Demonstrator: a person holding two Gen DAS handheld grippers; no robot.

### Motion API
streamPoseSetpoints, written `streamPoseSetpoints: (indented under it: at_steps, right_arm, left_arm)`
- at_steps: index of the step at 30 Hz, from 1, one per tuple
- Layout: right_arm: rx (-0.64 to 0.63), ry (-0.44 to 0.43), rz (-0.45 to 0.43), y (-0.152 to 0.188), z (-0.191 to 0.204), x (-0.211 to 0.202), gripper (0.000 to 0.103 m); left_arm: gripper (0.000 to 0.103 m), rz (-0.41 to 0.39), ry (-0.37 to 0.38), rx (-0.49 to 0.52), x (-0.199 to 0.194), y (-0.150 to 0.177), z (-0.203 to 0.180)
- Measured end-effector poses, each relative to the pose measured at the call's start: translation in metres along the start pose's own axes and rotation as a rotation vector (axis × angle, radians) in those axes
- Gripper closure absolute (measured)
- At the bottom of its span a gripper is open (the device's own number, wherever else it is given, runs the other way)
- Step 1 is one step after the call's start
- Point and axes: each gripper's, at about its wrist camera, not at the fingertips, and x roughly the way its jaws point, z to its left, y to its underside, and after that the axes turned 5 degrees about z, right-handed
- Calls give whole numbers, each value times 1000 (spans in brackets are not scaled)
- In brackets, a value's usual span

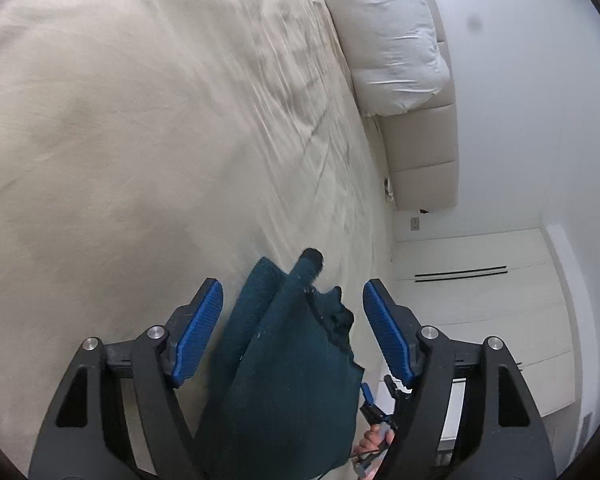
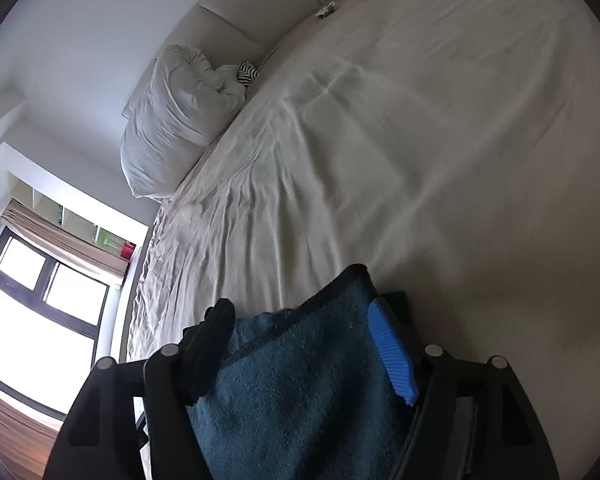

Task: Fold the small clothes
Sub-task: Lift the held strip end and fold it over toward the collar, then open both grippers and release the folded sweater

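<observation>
The dark teal garment [image 1: 284, 360], a nubby terry-like cloth with a darker bound edge, lay lengthwise between the fingers of the left gripper [image 1: 292, 320], its rolled end pointing away over the wrinkled cream bed [image 1: 120, 140]. The left gripper stood released; the right gripper [image 2: 304, 344] likewise straddled the cloth, pads apart.

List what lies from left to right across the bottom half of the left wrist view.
Bare bed sheet → left blue-padded finger → teal cloth → right blue-padded finger → white wardrobe doors.
</observation>
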Motion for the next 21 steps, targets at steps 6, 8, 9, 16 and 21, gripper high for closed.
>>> streamPoseSetpoints:
  at_steps: [6,8,9,16,21]
  right_arm:
    - [-43,25,-41,14,3,-35,31]
    - [-46,58,-38,23,0,-45,31]
    - [-49,68,-31,26,-1,-48,31]
    - [-191,170,48,75,4,-57,31]
    - [-242,201,72,103,5,-57,36]
  left_arm:
    - [31,23,-77,142,-11,32,-15]
    - [31,29,-119,195,-10,48,-20]
    - [31,31,-133,215,-11,54,-21]
    - [32,44,-236,343,-22,104,-21]
    - [35,35,-356,445,-29,133,-20]
